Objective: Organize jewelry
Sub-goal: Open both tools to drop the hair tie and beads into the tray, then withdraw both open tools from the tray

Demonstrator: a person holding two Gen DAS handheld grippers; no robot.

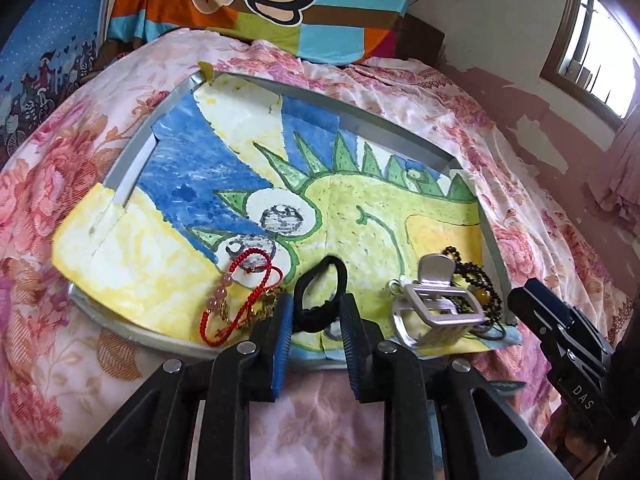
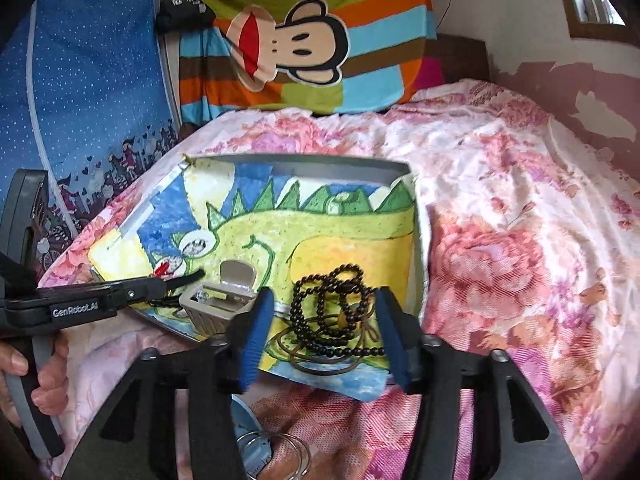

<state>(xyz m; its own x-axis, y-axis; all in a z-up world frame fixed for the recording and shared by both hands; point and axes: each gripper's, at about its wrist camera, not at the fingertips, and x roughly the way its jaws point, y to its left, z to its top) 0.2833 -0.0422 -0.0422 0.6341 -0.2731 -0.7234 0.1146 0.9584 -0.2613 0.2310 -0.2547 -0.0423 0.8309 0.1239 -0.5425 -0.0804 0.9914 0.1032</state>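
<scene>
Two tongs (image 1: pixel 316 320) (image 2: pixel 324 336) open | hair tie (image 1: pixel 320 296) between left pair, long axis pointing away

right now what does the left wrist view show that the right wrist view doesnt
Left only: the red cord bracelet with pink beads, the whole black hair tie between the open left gripper, and a window.
Right only: a hand on the left gripper's handle, and metal rings on the quilt.
Both: the painted tray, silver clip and dark bead strand between the open right gripper.
</scene>
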